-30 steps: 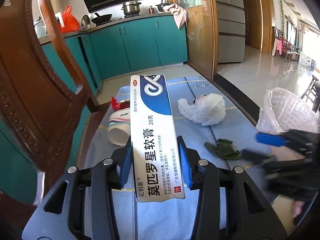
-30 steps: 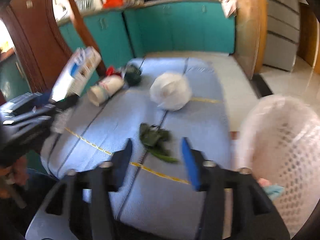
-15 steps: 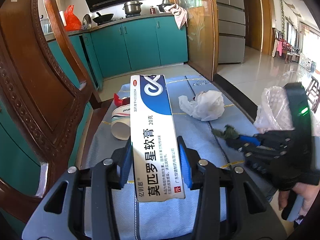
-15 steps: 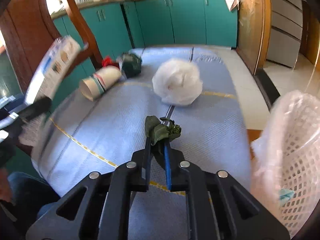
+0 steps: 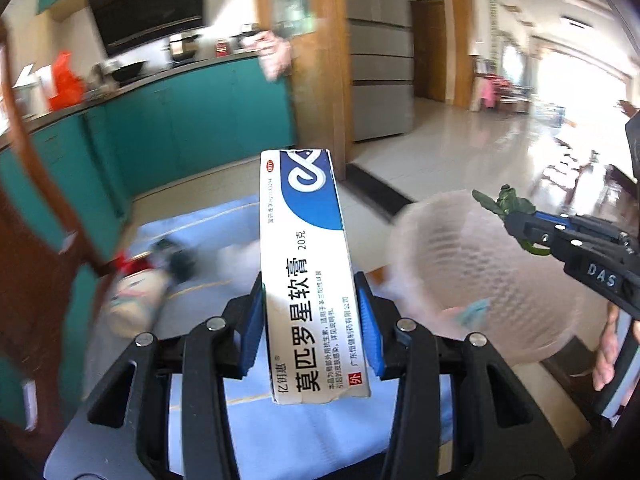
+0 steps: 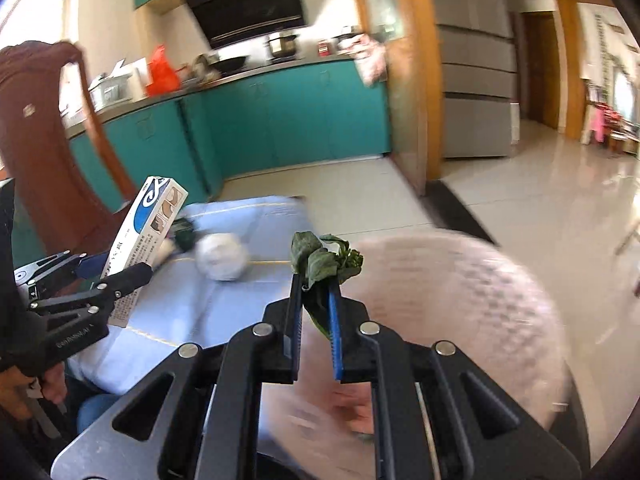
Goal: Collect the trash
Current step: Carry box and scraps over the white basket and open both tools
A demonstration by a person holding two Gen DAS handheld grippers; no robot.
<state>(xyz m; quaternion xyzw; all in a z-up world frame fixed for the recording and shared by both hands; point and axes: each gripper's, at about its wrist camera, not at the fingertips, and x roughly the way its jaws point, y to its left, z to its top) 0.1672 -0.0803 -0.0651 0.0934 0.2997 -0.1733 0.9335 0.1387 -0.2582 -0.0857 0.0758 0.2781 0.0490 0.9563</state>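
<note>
1. Right now your right tongs (image 6: 314,312) are pinched shut on a wilted green leaf (image 6: 322,260), held up beside the white mesh bin (image 6: 480,304); your left tongs (image 5: 310,324) are clamped on one ointment box (image 5: 306,248) above the blue worktop (image 5: 280,436).
2. Carry the leaf fully over the bin's mouth before you part the tongs; it is limp and may cling, so open wide.
3. Bring the box over next, tipped end-down so it clears the rim.
4. Left on the worktop, by my count: one paper cup (image 5: 136,300), one crumpled white bag (image 6: 222,258), one dark wad (image 6: 185,232), one red scrap (image 5: 130,266). Blur makes this uncertain.
</note>
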